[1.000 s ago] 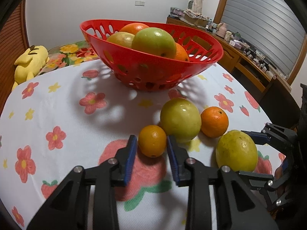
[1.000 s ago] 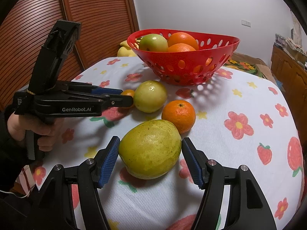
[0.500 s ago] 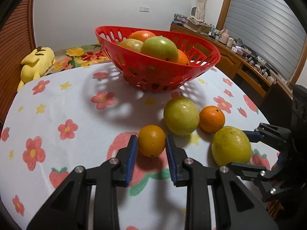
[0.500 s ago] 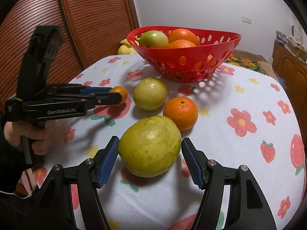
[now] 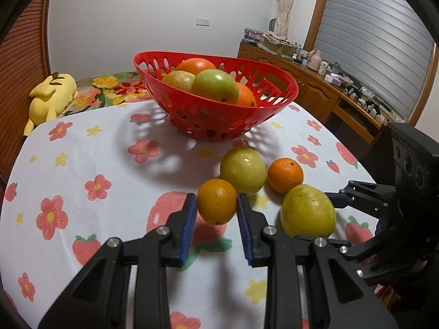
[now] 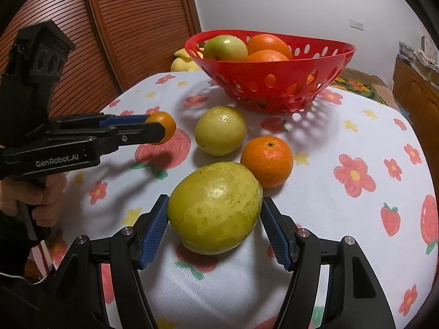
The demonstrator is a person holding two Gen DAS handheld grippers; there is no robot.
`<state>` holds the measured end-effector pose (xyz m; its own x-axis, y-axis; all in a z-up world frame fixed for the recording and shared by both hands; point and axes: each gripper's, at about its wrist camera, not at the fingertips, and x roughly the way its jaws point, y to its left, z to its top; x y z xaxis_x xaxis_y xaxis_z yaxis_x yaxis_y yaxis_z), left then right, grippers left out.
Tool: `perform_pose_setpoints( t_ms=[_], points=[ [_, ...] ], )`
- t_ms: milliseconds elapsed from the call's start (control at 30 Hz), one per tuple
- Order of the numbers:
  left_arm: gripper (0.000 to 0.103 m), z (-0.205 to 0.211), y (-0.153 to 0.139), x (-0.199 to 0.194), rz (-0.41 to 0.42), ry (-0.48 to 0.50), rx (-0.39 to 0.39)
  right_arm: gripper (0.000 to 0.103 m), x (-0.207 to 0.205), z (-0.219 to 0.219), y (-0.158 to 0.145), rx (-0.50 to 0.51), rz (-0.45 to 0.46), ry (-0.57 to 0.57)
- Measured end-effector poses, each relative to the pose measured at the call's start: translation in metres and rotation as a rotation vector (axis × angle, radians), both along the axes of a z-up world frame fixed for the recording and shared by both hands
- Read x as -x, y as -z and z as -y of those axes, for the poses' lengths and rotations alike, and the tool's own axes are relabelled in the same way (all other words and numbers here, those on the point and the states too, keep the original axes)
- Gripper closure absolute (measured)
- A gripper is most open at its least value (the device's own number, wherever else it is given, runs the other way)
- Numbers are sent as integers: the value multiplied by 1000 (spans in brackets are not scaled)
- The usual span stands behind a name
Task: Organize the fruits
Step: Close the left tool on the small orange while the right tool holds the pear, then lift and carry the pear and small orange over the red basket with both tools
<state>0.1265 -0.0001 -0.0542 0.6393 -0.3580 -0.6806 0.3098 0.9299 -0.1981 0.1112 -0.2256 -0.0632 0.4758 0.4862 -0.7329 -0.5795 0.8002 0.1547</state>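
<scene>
Currently the left gripper [image 5: 216, 213] has its blue-padded fingers [image 5: 188, 224] clamped on a small round orange mandarin [image 5: 217, 201], narrow gap, pads pressing both sides. In the right wrist view the mandarin [image 6: 164, 127] sits clear of the table, with its shadow on the cloth below. A bare hand [image 6: 41, 197] grips the left gripper's black handle.

Right gripper [image 6: 214, 224] fingers [image 6: 155, 229] stand about half open around a large yellow-green oval fruit [image 6: 215, 208]. The left pad meets the fruit's side, the right pad sits just beside it with a slight gap, so no firm squeeze is visible. That fruit rests on the table [image 6: 329, 219], which is covered with a white cloth printed with red flowers and strawberries.

Just beyond it lie a round orange [image 6: 266, 161], touching or almost touching the oval fruit, and a round yellow-green fruit [image 6: 221, 130] nearer the basket.

At the far side of the table stands a red perforated plastic basket [image 6: 274, 82], holding a green apple-like fruit [image 6: 225, 48] and two oranges [image 6: 267, 44]. Left wrist view also shows a yellowish fruit [image 5: 178, 80] inside.

A yellow plush toy [image 5: 52, 93] lies on a floral bed behind the table.
</scene>
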Motion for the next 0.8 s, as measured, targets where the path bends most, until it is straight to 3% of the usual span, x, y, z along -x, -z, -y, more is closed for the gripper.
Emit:
perform_pose_setpoints(
  t_ms=[367, 800],
  points=[
    [76, -6, -17, 4, 40, -17, 13, 36, 3, 4, -5, -15, 27, -1],
    [76, -4, -60, 1, 132, -11, 24, 36, 1, 23, -54, -64, 117, 10]
  ],
)
